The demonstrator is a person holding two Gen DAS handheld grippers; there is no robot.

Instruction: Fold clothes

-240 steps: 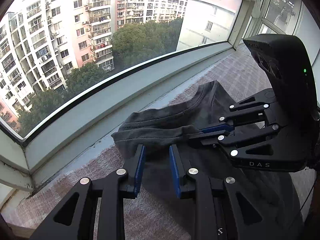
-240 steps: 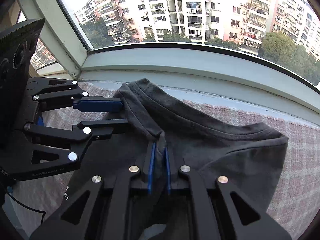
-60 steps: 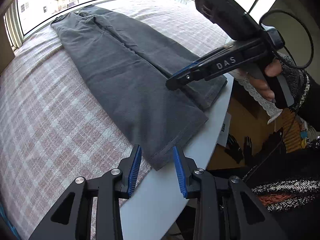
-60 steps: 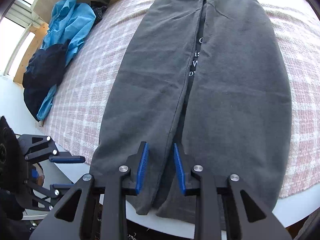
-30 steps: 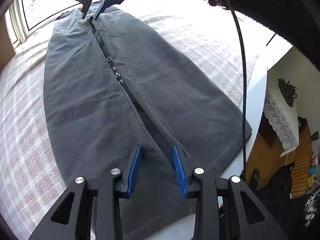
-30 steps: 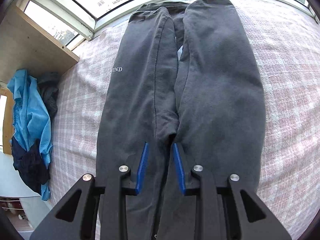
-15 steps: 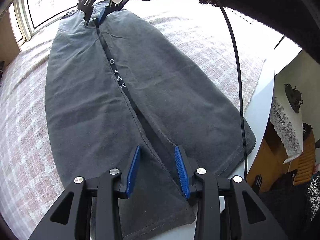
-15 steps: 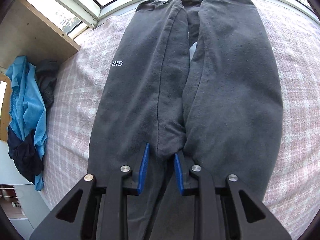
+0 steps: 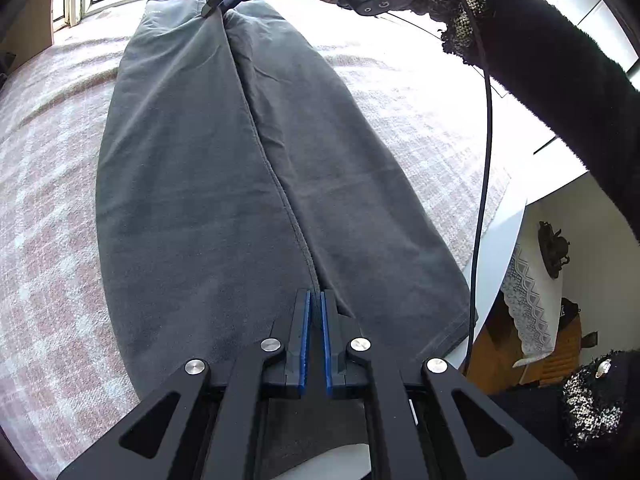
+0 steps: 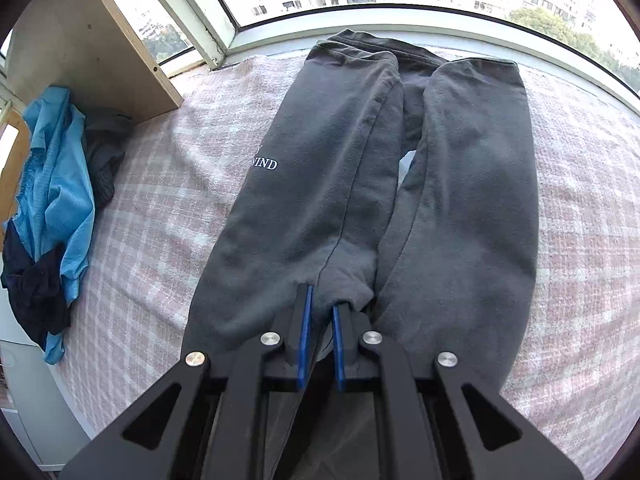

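Observation:
A dark grey T-shirt [image 9: 192, 184] lies lengthwise on the pink checked cloth, both sides folded in to meet along a centre seam. My left gripper [image 9: 315, 300] is shut on the folded edges at the near hem. The right gripper [image 9: 218, 2] shows at the shirt's far end in the left wrist view. In the right wrist view the same shirt [image 10: 472, 184] runs toward the window, white lettering on its left flap. My right gripper [image 10: 320, 300] is shut on a bunched fold of the shirt at its near end.
A pile of blue and dark clothes [image 10: 52, 200] lies at the left by a wooden panel [image 10: 80, 40]. The window sill [image 10: 440, 20] runs behind the shirt. The white table edge [image 9: 504, 248] drops off at the right; a black cable [image 9: 484, 160] hangs there.
Both grippers have closed on the shirt's centre folds, the left at the hem end, the right at the opposite end. The two flaps now meet tightly along the middle.

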